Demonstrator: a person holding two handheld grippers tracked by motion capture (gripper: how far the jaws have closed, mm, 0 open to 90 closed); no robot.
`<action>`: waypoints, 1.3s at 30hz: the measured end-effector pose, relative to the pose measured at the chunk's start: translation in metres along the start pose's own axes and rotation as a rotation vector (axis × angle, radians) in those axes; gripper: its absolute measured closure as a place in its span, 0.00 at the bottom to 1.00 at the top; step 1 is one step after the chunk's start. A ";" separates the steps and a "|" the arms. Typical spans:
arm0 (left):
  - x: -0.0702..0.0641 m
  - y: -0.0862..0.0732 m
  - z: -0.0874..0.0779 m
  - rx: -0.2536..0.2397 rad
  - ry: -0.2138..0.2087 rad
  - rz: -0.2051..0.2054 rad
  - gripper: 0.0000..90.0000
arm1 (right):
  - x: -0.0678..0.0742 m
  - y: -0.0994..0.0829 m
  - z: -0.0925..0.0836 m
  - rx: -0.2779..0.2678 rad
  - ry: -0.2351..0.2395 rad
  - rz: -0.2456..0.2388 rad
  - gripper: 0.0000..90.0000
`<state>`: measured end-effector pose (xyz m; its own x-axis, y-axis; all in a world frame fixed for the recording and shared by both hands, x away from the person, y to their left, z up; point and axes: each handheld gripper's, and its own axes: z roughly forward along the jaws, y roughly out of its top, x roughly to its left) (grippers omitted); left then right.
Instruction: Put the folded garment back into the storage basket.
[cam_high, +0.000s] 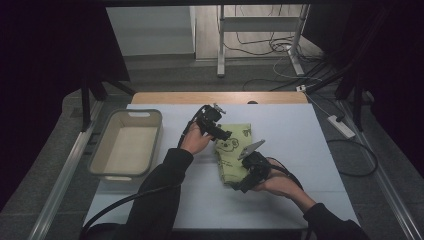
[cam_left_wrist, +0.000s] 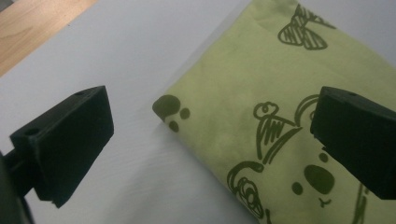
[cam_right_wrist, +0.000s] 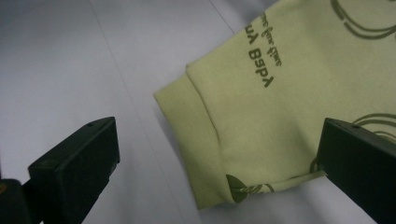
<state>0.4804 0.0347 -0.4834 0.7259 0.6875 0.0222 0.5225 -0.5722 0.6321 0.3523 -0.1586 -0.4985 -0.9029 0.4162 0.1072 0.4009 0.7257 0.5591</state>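
A folded light-green garment (cam_high: 231, 150) printed with dark koala and butterfly drawings lies on the white table cover (cam_high: 300, 135). My left gripper (cam_high: 223, 134) hovers over its upper left edge, jaws wide open, one over the bare cover and one over the cloth (cam_left_wrist: 261, 93). My right gripper (cam_high: 243, 186) sits at the garment's near end, open as well, its jaws straddling the ribbed cuff corner (cam_right_wrist: 187, 116). Printed lettering shows on the cloth (cam_right_wrist: 261, 51) in the right gripper view. Nothing is held by either gripper.
A grey-rimmed empty bin (cam_high: 126, 145) stands on the left of the table. The wooden table edge (cam_high: 220, 97) runs along the back. Cables and a power strip (cam_high: 341, 126) lie on the floor to the right, with a metal stand (cam_high: 220, 45) behind.
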 end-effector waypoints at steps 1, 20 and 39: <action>0.000 0.000 0.001 0.002 0.003 0.000 0.00 | 0.000 0.000 0.000 0.000 0.000 0.000 0.00; 0.000 -0.008 0.029 0.108 -0.004 -0.014 0.00 | 0.002 -0.006 0.016 0.055 -0.032 -0.077 0.04; -0.002 -0.010 0.027 0.160 -0.164 -0.021 0.33 | 0.005 -0.007 0.013 0.065 -0.164 -0.173 0.43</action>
<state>0.4860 0.0269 -0.5111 0.7702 0.6256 -0.1240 0.5931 -0.6312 0.4997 0.3471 -0.1543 -0.5126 -0.9241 0.3617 -0.1234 0.2560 0.8256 0.5028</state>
